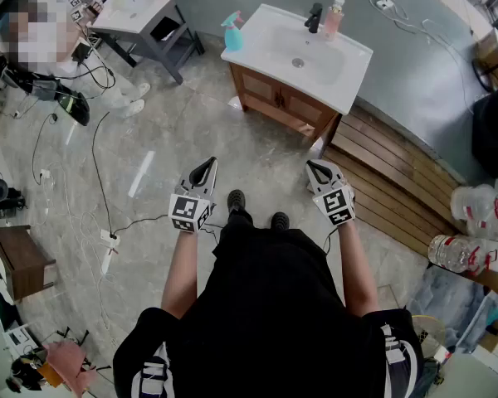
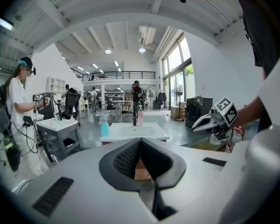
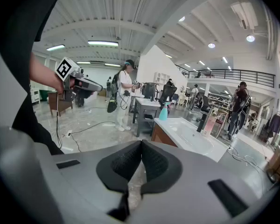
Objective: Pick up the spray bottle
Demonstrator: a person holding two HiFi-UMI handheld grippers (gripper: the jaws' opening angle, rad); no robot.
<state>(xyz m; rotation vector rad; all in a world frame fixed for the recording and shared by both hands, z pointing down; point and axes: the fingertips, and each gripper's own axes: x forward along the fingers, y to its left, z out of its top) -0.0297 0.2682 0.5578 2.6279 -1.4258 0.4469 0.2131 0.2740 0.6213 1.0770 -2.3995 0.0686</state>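
Note:
A teal spray bottle [image 1: 232,31] stands on the left corner of a white sink vanity [image 1: 349,77] well ahead of me; it shows as the spray bottle [image 2: 104,125] in the left gripper view and the spray bottle [image 3: 164,111] in the right gripper view. My left gripper [image 1: 211,166] and right gripper [image 1: 312,167] are held side by side at waist height, far short of the vanity. Both have their jaws together with nothing between them. The left gripper [image 2: 139,141] and the right gripper [image 3: 141,143] each show tips touching.
A black faucet [image 1: 314,16] and a pink soap bottle [image 1: 334,16] stand at the vanity's back. A grey-legged table [image 1: 129,23] and a person [image 1: 33,44] are at the left, cables [image 1: 100,181] lie across the floor, and a wooden platform [image 1: 398,181] sits to the right.

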